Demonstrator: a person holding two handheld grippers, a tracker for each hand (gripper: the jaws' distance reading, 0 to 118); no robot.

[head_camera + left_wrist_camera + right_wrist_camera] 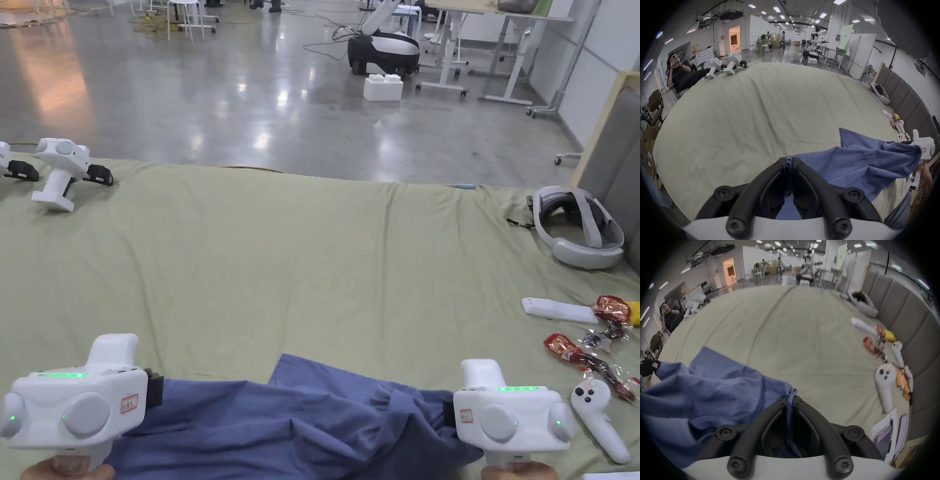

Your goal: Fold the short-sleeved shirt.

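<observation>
A blue short-sleeved shirt (pixel 300 419) hangs bunched between my two grippers at the near edge of the pale green sheet (pixel 300 250). My left gripper (pixel 789 160) is shut on one end of the shirt (pixel 859 160), blue cloth pinched between its black jaws. My right gripper (pixel 790 398) is shut on the other end of the shirt (pixel 708 386), a small tuft sticking out above the jaw tips. In the head view the left gripper (pixel 153 390) and right gripper (pixel 447 409) hold the cloth slack, with one corner lying forward on the sheet.
A spare gripper (pixel 62 165) lies at the far left of the sheet. At the right edge lie a white headset (pixel 578 228), a white remote (pixel 559 309), snack wrappers (pixel 587 350) and a white controller (pixel 600 419). A seated person (pixel 680 73) is at far left.
</observation>
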